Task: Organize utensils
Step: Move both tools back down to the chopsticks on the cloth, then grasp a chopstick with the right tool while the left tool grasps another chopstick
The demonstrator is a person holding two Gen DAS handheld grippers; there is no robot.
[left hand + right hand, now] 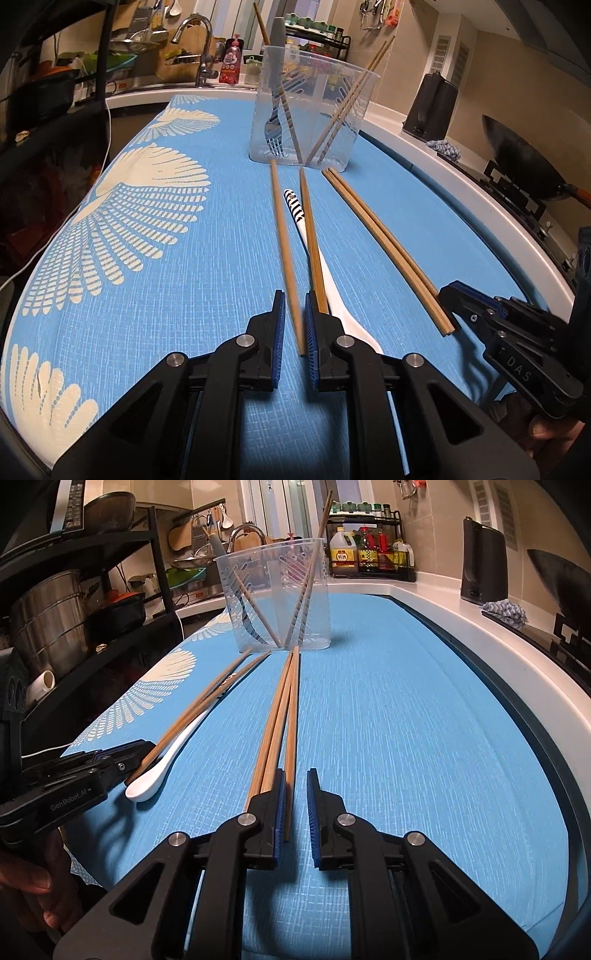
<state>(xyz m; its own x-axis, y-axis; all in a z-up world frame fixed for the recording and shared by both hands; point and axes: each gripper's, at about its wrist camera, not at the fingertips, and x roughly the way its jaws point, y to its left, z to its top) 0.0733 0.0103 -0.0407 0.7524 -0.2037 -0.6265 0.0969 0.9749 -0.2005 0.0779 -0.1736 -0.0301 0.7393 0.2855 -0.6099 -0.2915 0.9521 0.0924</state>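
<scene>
left gripper [294, 325]: black plastic arms with blue ribbed pads, jaws standing narrowly apart around one wooden chopstick; whether the pads are pressing it i cannot tell
right gripper [295, 805]: same black and blue build, jaws standing narrowly parted, one chopstick lying in the gap against the left pad, not clamped
left chopstick [286, 254]: long, square-sided pale wood, lying on the mat and running between the left gripper's pads toward the cup
second chopstick [311, 236]: same wood, lying across the spoon's handle, its near end passing behind the right-hand pad
chopstick pair [384, 245]: two sticks lying side by side, touching, their near ends just beside the right gripper's tip; the right wrist view is showing three sticks bunched here [279, 716]
spoon [328, 280]: glossy white ceramic, rounded bowl, dark stripes on the handle end, lying between the sticks
cup [314, 107]: clear ribbed plastic, standing upright on the mat, holding leaning chopsticks and a grey-handled fork
mat [147, 258]: blue woven-look cloth with cream fan shapes, covering the counter
counter [461, 602]: smooth white edge curving around the mat
room: kitchen, with a chrome faucet [195, 40], a black wok [524, 158], sauce bottles [365, 552] on a rack, steel pots [48, 616] on black shelving
</scene>
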